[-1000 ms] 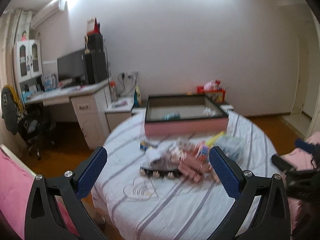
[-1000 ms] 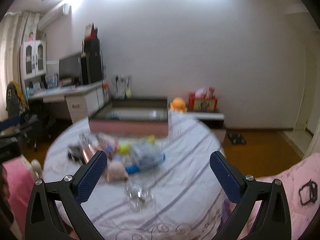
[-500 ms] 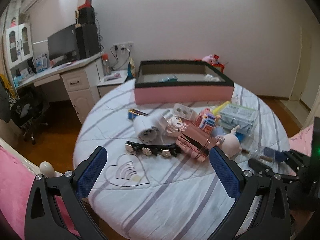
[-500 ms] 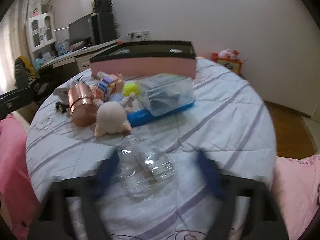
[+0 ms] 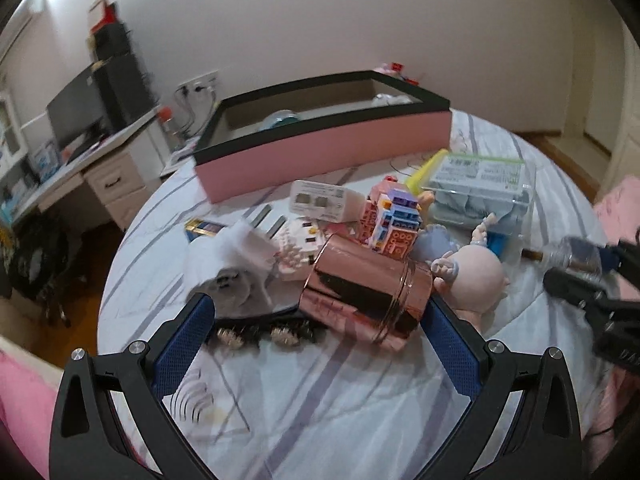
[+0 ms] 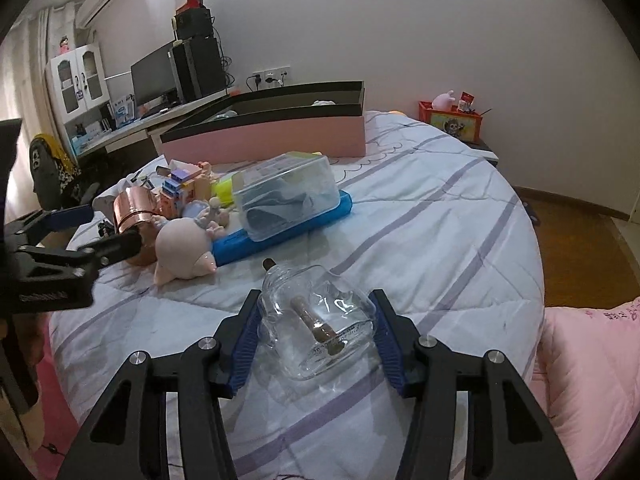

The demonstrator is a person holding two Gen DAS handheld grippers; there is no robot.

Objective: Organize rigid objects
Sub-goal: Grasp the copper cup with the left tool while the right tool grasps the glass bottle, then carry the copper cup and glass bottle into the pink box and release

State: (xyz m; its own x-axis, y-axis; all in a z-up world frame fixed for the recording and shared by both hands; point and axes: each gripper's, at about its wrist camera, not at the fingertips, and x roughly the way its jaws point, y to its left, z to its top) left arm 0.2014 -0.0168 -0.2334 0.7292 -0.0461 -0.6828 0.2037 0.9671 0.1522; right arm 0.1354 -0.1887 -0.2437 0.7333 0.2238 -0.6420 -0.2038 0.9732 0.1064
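I've got the left gripper (image 5: 316, 340) low over the striped bedspread (image 5: 340, 400), jaws spread wide and pressing on nothing. Between the blue pads (image 5: 182, 344) lies the rose-gold tin (image 5: 366, 290), tipped on its side, with clear gaps to both fingers. At its left I see a white plug adapter (image 5: 236, 256), blurred, and just in front of that a dark hair clip (image 5: 260, 330) studded with stones. Behind the tin stands a brick-built toy house (image 5: 394, 220), a white charger block (image 5: 326, 200) beside it, and further back the long pink box (image 5: 320, 152) with its black rim, open on top. Right of the tin a pale pig doll (image 5: 476, 272) lies touching it, and past the doll sits a clear lidded container (image 5: 484, 188) on a blue base.

Over to the right side now. In the right wrist view the left gripper (image 6: 80, 232) shows at the left edge, around the tin (image 6: 134, 208), with the doll (image 6: 184, 248) and container (image 6: 286, 192) beside it, the pink box (image 6: 272, 138) behind. My right gripper (image 6: 316, 328) has just closed in, and its blue pads (image 6: 246, 332) are clamped on both sides of a clear glass bottle (image 6: 320, 320) lying on the bedspread (image 6: 420, 220), neck pointing away, a brown cork stopper (image 6: 318, 326) loose inside. The bottle is well apart from the pile, nearest the doll. A red toy crate (image 6: 450, 122) sits by the far wall.
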